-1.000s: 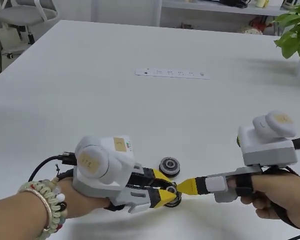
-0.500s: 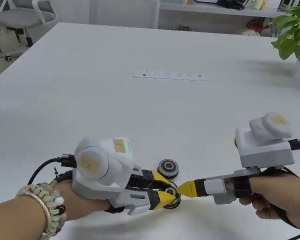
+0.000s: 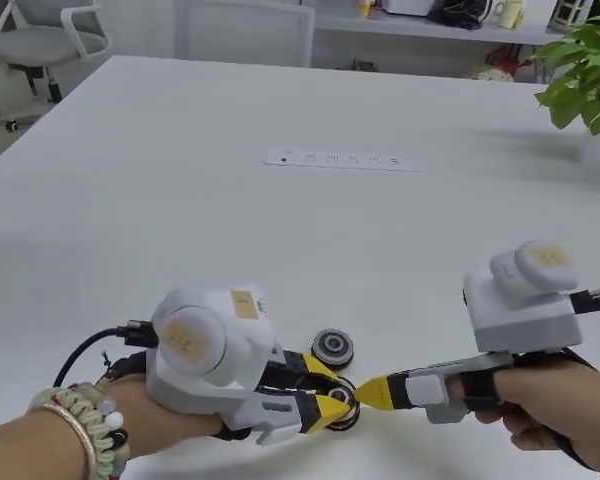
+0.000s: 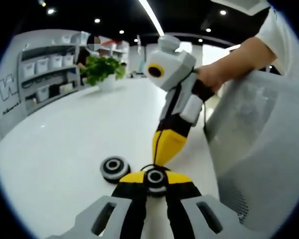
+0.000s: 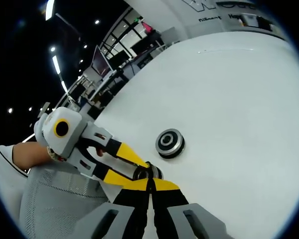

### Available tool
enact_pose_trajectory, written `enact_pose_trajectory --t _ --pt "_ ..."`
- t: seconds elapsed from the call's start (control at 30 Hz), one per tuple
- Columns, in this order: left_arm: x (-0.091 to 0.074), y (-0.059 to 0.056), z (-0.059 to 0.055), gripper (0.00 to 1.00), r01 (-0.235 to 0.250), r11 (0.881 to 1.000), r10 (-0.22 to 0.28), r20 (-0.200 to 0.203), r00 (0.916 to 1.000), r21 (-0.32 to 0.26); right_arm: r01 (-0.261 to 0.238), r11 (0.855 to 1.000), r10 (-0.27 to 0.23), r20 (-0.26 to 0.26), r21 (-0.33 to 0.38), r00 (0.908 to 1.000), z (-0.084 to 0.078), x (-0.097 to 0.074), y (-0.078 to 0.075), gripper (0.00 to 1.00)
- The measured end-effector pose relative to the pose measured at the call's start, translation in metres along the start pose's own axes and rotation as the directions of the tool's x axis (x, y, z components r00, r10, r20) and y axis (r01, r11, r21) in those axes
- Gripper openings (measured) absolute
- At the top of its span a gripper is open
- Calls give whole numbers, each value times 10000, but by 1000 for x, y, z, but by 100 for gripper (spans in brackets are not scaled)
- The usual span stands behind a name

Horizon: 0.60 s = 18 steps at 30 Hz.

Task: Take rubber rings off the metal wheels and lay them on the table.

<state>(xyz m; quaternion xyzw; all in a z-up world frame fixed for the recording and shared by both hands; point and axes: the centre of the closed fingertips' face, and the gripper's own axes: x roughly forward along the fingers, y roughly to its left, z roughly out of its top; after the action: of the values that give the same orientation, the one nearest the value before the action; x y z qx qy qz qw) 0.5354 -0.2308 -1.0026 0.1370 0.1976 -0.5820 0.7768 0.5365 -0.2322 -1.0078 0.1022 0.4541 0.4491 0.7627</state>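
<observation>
At the bottom middle of the head view, the left tongs (image 3: 330, 405) come in from the lower left. Their yellow tips are clamped on a small metal wheel (image 3: 342, 398), one tip on each side. The wheel sits low, right at the tabletop (image 3: 180, 200).

The right tongs (image 3: 365, 392) come in from the lower right and point straight at that same wheel. Their two jaws are pressed together. In the left gripper view, the tip of the right tongs (image 4: 157, 162) touches the top edge of the wheel (image 4: 155, 178). A thin black loop, which looks like the rubber ring (image 4: 154, 168), seems nipped there, but it is too small to be sure.

So the two tongs meet nose to nose, with the wheel between them. To get the ring off, I think the right tongs must pull back toward the right side of the frame, away from the left tongs, while the left ones hold tight. If the left grip is weak, the wheel may slip out.

Just behind them, a second wheel (image 3: 332, 347) lies flat on the tabletop, with its dark ring on. It is close to both tongs.

Farther back lies a white power strip (image 3: 340, 160). A green plant (image 3: 585, 75) is at the upper right.
</observation>
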Motion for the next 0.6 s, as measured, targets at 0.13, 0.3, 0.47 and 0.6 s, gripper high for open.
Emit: enact_pose_trajectory --t 0.13,0.3,0.47,0.6 --pt "1 0 0 15 15 10000 -16 -167 9999 -31 -4 10000 4 -9 0 10000 1 0 -2 0" --pt "1 0 0 15 71 10000 -74 -590 9982 -54 20 10000 -20 -23 -87 10000 1 1 -1 0" --pt "-6 -11 -3 30 869 9914 -757 -1128 9907 974 -206 9997 204 203 99 9996 7 -2 3 0" --pt "-11 -14 -3 33 998 9889 -849 -1329 9875 1098 -62 10000 62 257 6 9997 9 -2 1 0"
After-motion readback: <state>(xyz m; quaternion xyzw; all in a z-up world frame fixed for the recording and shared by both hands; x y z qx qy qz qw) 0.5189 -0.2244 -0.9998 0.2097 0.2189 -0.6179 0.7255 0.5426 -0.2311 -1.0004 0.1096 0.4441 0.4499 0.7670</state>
